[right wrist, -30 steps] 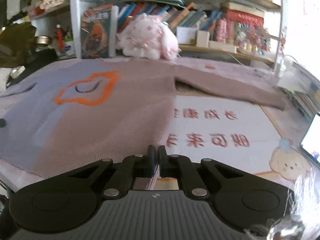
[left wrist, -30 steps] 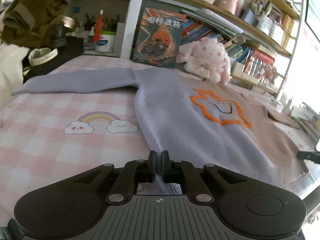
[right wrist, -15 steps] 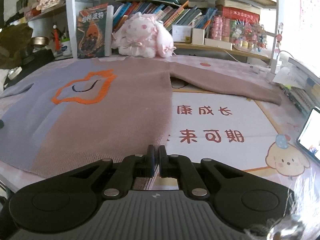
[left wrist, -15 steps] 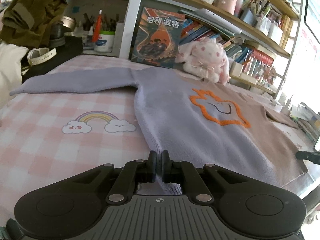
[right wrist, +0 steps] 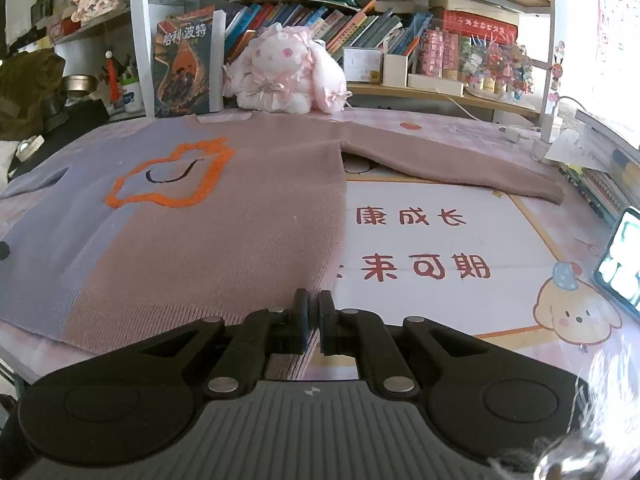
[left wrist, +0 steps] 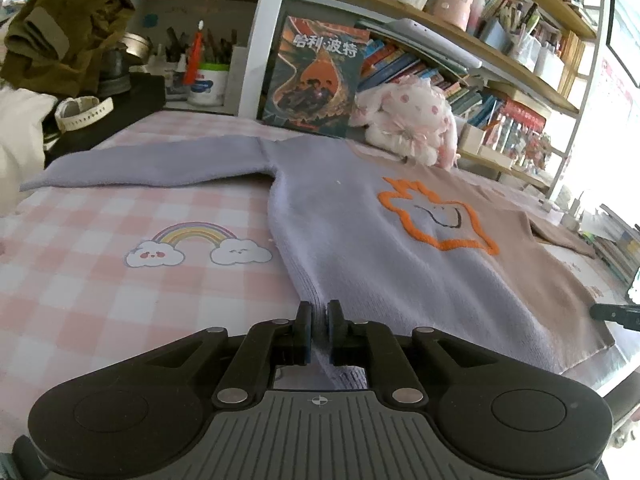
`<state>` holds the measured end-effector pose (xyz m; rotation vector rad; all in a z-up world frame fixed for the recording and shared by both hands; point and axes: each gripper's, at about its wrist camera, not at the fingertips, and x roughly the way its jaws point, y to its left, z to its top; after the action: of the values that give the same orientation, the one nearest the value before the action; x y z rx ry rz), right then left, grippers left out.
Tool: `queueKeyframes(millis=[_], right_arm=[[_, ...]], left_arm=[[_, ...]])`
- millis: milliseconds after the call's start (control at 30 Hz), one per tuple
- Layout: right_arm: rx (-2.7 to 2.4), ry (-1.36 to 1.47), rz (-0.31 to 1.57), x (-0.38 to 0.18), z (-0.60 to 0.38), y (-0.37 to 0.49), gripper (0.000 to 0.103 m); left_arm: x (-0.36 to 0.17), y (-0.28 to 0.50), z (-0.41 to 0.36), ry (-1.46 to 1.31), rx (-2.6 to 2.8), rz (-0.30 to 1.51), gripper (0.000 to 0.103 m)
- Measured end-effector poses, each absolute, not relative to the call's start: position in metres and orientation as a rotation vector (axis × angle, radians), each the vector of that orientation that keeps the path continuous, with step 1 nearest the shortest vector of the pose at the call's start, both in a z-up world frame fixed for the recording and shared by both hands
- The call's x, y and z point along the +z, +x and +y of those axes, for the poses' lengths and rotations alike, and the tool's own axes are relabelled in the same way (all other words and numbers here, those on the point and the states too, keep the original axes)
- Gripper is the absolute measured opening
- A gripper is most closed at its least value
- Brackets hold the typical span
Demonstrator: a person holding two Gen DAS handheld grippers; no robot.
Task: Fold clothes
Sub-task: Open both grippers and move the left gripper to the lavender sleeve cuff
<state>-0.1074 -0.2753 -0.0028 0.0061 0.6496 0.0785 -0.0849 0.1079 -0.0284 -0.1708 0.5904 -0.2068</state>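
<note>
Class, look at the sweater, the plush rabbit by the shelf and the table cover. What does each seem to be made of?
Sweater: soft knit, probably wool or acrylic; ribbed hem and fine knit rows, matte.
Plush rabbit: fluffy synthetic pile, with ribbon bows.
Table cover: seems a smooth printed mat, maybe plastic, slightly glossy; uncertain.

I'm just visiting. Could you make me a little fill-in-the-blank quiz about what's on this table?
1. The outline on the sweater is ____.
2. On the checked cloth, a ____ arches between two clouds.
3. The tall book stands to the ____ of the plush toy.
Missing words: orange; rainbow; left.
</note>
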Motion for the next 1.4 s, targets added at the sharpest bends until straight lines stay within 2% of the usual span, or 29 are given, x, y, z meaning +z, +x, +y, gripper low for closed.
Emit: queueKeyframes(millis=[33,67,100,133,167,200,233,300,533,667,1067,1400], right_arm=[[0.078,0.013,0.65,-0.002,-0.276,-0.108,0.009],[0.078,0.023,0.648,-0.002,-0.276,-0.11,0.011],[0.077,0.033,0.645,-0.002,-0.277,-0.112,0.015],[0.075,0.043,0.639,-0.001,-0.278,-0.114,0.03],[0.073,0.052,0.634,0.0,-0.279,-0.117,0.044],[0.07,0.059,0.628,0.0,-0.28,-0.119,0.046],[0.069,0.062,0.623,0.001,-0.28,-0.122,0.046],[0.063,0.06,0.612,0.004,-0.279,-0.125,0.05],[0.059,0.04,0.55,0.015,-0.271,-0.135,0.085],[0.063,0.021,0.528,0.018,-0.266,-0.136,0.093],[0.166,-0.058,0.479,0.025,-0.225,-0.094,0.095],[0.205,-0.116,0.418,0.024,-0.192,-0.043,0.096]], left_arm=[[-0.027,-0.087,0.107,-0.167,-0.201,0.585,0.01],[-0.024,-0.089,0.107,-0.16,-0.194,0.573,0.017],[-0.022,-0.091,0.106,-0.154,-0.187,0.562,0.026],[-0.019,-0.094,0.106,-0.147,-0.18,0.547,0.034],[-0.017,-0.096,0.106,-0.142,-0.172,0.533,0.052],[-0.014,-0.099,0.106,-0.138,-0.165,0.512,0.065],[-0.012,-0.102,0.106,-0.134,-0.166,0.495,0.068],[-0.008,-0.104,0.104,-0.128,-0.172,0.483,0.07],[-0.003,-0.111,0.096,-0.09,-0.173,0.469,0.08],[-0.003,-0.111,0.095,-0.077,-0.168,0.471,0.085],[-0.003,-0.096,0.125,-0.113,-0.078,0.468,0.086],[-0.004,-0.048,0.171,-0.206,-0.032,0.492,0.086]])
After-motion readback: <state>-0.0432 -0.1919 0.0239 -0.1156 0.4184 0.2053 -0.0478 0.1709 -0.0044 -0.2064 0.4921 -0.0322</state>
